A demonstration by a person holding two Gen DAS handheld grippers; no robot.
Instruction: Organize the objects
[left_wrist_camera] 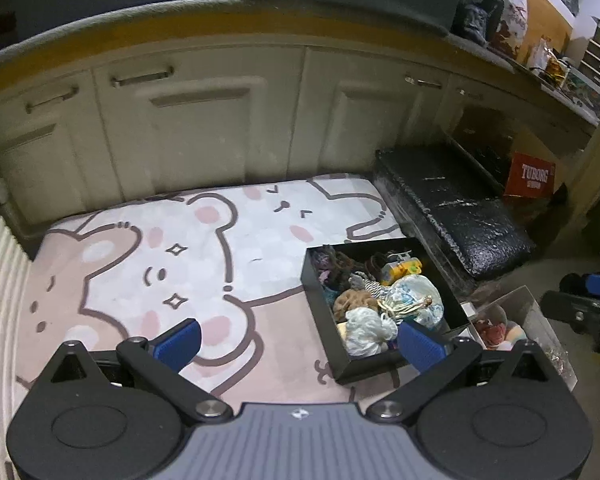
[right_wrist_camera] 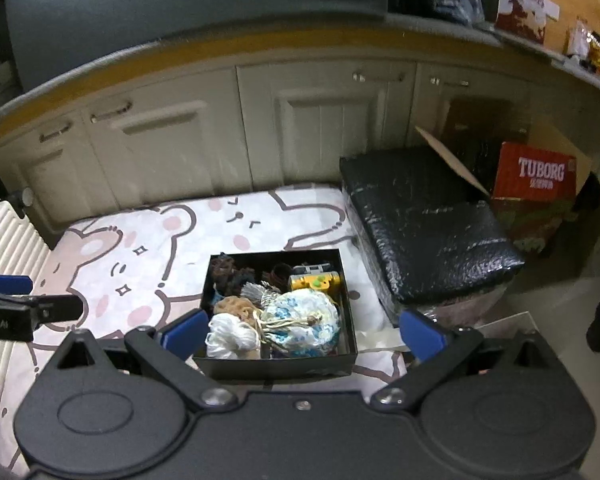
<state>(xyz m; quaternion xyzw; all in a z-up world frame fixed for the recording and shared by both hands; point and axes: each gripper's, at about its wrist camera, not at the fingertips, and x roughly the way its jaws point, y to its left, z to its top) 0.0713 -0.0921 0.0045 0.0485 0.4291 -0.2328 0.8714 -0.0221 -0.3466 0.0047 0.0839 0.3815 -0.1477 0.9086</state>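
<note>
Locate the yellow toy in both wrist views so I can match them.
Left wrist: yellow toy sits at the far right corner of the black box, right of picture centre.
Right wrist: yellow toy is at the box's far right corner, just right of centre.
Shared landmark: red Tuborg carton, right of the black wrapped block in both.

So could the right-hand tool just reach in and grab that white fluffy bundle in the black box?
Probably yes. The right gripper hangs open just in front of the open-topped black box, and the white fluffy bundle lies on top at the near edge, with nothing covering it.
</note>
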